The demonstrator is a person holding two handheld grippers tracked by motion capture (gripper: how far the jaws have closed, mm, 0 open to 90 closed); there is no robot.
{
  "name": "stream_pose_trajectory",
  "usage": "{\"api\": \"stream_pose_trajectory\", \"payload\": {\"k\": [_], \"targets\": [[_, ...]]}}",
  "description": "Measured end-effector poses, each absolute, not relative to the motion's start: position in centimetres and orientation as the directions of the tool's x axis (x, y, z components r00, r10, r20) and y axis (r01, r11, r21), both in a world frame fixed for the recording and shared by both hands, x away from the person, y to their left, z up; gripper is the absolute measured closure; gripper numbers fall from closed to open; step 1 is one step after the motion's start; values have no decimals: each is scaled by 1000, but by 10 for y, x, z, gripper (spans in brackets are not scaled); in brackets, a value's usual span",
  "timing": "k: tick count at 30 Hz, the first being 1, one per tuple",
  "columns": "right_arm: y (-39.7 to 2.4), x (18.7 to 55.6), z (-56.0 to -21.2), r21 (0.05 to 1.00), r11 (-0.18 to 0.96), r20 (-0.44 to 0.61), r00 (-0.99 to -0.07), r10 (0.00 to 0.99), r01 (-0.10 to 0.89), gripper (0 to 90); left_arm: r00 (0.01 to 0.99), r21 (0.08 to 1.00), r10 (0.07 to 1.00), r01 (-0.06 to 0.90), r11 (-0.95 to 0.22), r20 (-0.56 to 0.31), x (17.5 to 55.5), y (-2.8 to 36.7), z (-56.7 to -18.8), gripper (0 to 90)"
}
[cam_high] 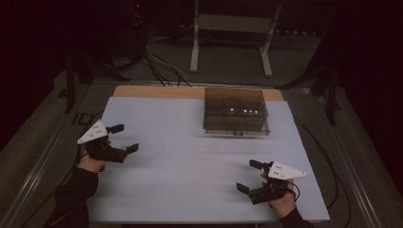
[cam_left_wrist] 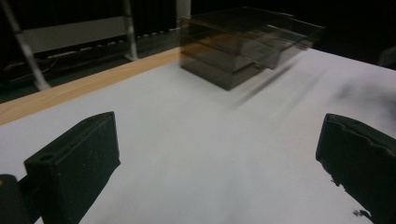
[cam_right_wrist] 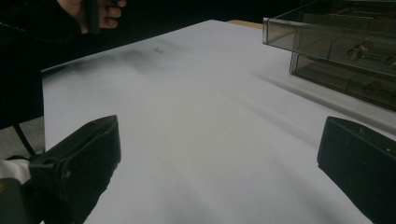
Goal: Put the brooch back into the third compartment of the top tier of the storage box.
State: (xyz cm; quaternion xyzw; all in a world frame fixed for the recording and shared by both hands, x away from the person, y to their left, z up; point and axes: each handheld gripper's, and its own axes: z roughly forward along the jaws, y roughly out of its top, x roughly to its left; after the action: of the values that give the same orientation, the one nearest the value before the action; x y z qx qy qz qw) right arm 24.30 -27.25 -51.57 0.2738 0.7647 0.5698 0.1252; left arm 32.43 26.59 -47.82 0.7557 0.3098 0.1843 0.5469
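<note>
dim room, dark floor with cables and a white metal frame stand (cam_high: 231, 28) at the back. pale matte sheet covers the counter (cam_high: 190, 161), a strip of light wood showing along its far edge. left to right: left gripper (cam_high: 124, 138) hovers over the left part of the sheet, black blocky jaws spread wide, nothing between them, grey three-cornered plate on top. in the left gripper view the sheet looks smooth and bare between the jaws. toward the back, right of centre, sits the smoky transparent plastic compartment box (cam_high: 235, 111), rectangular, hard glossy walls, inner dividers, looks like stacked drawers with one tray jutting out in the left gripper view (cam_left_wrist: 243, 44); small metal bits seem to lie inside (cam_right_wrist: 369, 53), too blurred to name. right gripper (cam_high: 250, 176) near the front right corner, jaws also wide apart and empty. both well apart from the box. judged step: start of work, approach not begun. next move likely calls for reaching forward to the box, one gripper steadying the slick casing, the other pinching a thin drawer edge squarely.
</note>
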Motion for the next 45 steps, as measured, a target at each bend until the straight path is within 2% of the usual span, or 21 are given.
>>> {"api": "stream_pose_trajectory", "payload": {"k": [3, 8, 13, 18, 20, 26, 28, 34, 45], "targets": [[-272, 243, -516, 939, 204, 120, -818, 562, 278, 0, 728, 940, 682, 279, -198, -72, 329, 270, -480, 5], [-271, 243, -516, 938, 205, 119, -818, 562, 278, 0, 693, 913, 711, 357, -199, -117, 344, 282, -494, 5], [-271, 243, -517, 937, 206, 122, -819, 561, 281, 0, 623, 882, 775, 416, -219, -101, 350, 287, -508, 5], [-271, 243, -517, 937, 206, 125, -819, 560, 283, 0, 614, 849, 783, 463, -255, -99, 354, 293, -520, 5], [-271, 244, -517, 937, 206, 123, -819, 560, 282, 0, 612, 840, 784, 476, -261, -104, 355, 295, -522, 47], [-271, 244, -517, 938, 206, 122, -820, 559, 280, 0, 615, 805, 782, 514, -295, -106, 357, 297, -527, 80], [-271, 244, -517, 937, 203, 126, -819, 560, 283, 0, 606, 794, 789, 527, -302, -102, 357, 297, -530, 129], [-271, 244, -517, 938, 203, 124, -820, 558, 280, 0, 600, 755, 794, 566, -331, -101, 359, 298, -536, 176], [-271, 243, -517, 938, 203, 125, -820, 558, 281, 0, 609, 728, 791, 564, -390, -48, 361, 291, -542, 381]]}}
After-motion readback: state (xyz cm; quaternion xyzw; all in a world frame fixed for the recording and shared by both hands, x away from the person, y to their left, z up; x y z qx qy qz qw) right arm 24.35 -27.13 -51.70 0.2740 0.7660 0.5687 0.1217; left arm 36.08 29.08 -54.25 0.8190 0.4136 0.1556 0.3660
